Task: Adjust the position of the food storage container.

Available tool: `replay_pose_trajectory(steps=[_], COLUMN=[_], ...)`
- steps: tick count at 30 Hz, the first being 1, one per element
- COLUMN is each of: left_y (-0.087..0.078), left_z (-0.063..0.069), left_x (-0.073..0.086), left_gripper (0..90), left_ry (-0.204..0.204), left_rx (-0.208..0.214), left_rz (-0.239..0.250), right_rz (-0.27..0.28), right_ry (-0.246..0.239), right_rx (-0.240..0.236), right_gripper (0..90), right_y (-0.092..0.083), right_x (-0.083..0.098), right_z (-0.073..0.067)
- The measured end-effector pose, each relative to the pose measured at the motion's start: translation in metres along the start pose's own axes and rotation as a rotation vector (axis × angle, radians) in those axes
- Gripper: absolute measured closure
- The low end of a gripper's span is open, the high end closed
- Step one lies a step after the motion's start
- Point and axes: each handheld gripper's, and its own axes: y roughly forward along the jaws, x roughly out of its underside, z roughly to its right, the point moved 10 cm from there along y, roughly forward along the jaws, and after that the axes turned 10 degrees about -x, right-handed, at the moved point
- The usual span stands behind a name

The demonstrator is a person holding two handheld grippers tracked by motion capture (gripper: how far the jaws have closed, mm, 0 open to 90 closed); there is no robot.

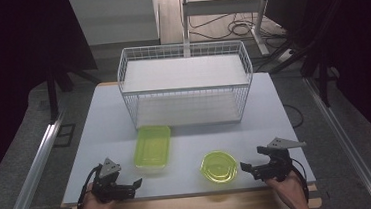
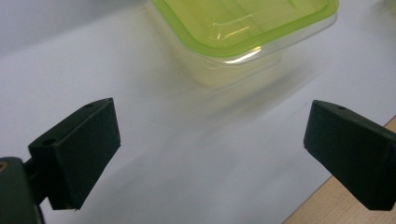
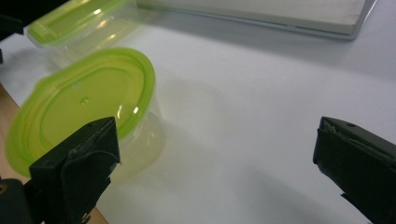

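Note:
Two clear containers with lime-green lids stand on the white table (image 1: 99, 116). The rectangular container (image 1: 152, 146) is front left of centre, the round container (image 1: 219, 167) front right. My left gripper (image 1: 132, 185) rests near the front left edge, open and empty, jaws pointing right. In the left gripper view the gripper (image 2: 210, 126) faces the rectangular container (image 2: 243, 28) a short way ahead. My right gripper (image 1: 252, 158) is just right of the round container, open and empty. In the right gripper view the gripper (image 3: 215, 140) has the round container (image 3: 84, 102) beside its left jaw.
A white wire basket (image 1: 184, 82) with a white shelf board stands at the back of the table; its base edge (image 3: 280, 14) is seen in the right gripper view. A wooden strip (image 1: 191, 207) runs along the table's front edge. Dark floor and cables lie beyond.

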Motion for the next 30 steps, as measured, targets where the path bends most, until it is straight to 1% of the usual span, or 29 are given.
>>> replay_pose_trajectory(steps=[2, 3, 4, 5, 7, 9, 12, 13, 14, 15, 16, 19, 20, 22, 23, 24, 26, 28, 30], left_y=[0.001, 0.001, 0.001, 0.001, 0.000, -0.001, -0.001, -0.001, -0.001, -0.001, -0.001, 0.000, 0.001, 0.001, 0.001, 0.001, 0.001, 0.001, 0.002], left_z=[0.002, 0.002, 0.003, 0.004, 0.005, 0.004, 0.003, 0.003, 0.004, 0.004, 0.004, 0.004, 0.004, 0.004, 0.004, 0.004, 0.004, 0.003, 0.003], left_x=[0.001, 0.001, 0.001, 0.001, -0.001, -0.002, -0.002, -0.002, -0.002, -0.002, -0.002, -0.001, 0.000, 0.000, 0.000, 0.000, 0.000, 0.000, 0.000], left_gripper=[2.9, 2.6, 2.6, 2.5, 2.8, 3.8, 5.9, 6.3, 6.5, 6.5, 6.5, 6.0, 5.7, 5.6, 5.6, 5.5, 5.4, 5.4, 5.4], left_ry=[0.014, 0.014, 0.017, 0.023, 0.022, 0.018, 0.013, 0.013, 0.019, 0.019, 0.031, 0.048, 0.054, 0.057, 0.062, 0.067, 0.069, 0.071, 0.072], left_rx=[-0.002, -0.002, 0.002, 0.015, 0.023, 0.019, 0.024, 0.024, 0.026, 0.026, 0.027, 0.017, 0.017, 0.015, 0.011, 0.006, 0.005, 0.000, -0.001], left_rz=[-0.007, -0.007, -0.009, -0.003, 0.008, 0.015, 0.019, 0.019, 0.018, 0.018, 0.020, 0.018, 0.017, 0.017, 0.017, 0.019, 0.021, 0.023, 0.021], right_rz=[-0.017, -0.017, -0.022, -0.032, -0.041, -0.048, -0.056, -0.056, -0.066, -0.066, -0.076, -0.090, -0.095, -0.106, -0.106, -0.126, -0.131, -0.139, -0.140], right_ry=[-0.006, -0.006, -0.011, -0.020, -0.027, -0.029, -0.018, -0.018, -0.012, -0.012, -0.007, -0.024, -0.023, -0.034, -0.034, -0.031, -0.028, -0.031, -0.043], right_rx=[0.014, 0.014, 0.021, 0.035, 0.049, 0.060, 0.061, 0.061, 0.055, 0.055, 0.052, 0.047, 0.044, 0.042, 0.042, 0.046, 0.031, 0.026, 0.023], right_gripper=[1.9, 1.9, 3.2, 5.4, 8.2, 11.7, 19.0, 19.0, 25.8, 25.8, 32.7, 40.9, 43.4, 49.1, 49.1, 55.1, 61.4, 69.5, 78.1], right_y=[0.000, 0.000, 0.000, 0.000, -0.001, -0.002, -0.004, -0.004, -0.005, -0.005, -0.005, -0.005, -0.004, -0.004, -0.004, -0.003, -0.002, 0.000, 0.000], right_x=[0.001, 0.001, 0.001, 0.002, 0.002, 0.002, 0.001, 0.001, 0.002, 0.002, 0.002, 0.003, 0.003, 0.003, 0.003, 0.003, 0.003, 0.002, -0.001], right_z=[0.000, 0.000, 0.000, 0.000, -0.001, -0.002, -0.003, -0.003, -0.004, -0.004, -0.005, -0.008, -0.009, -0.011, -0.011, -0.013, -0.017, -0.020, -0.023])
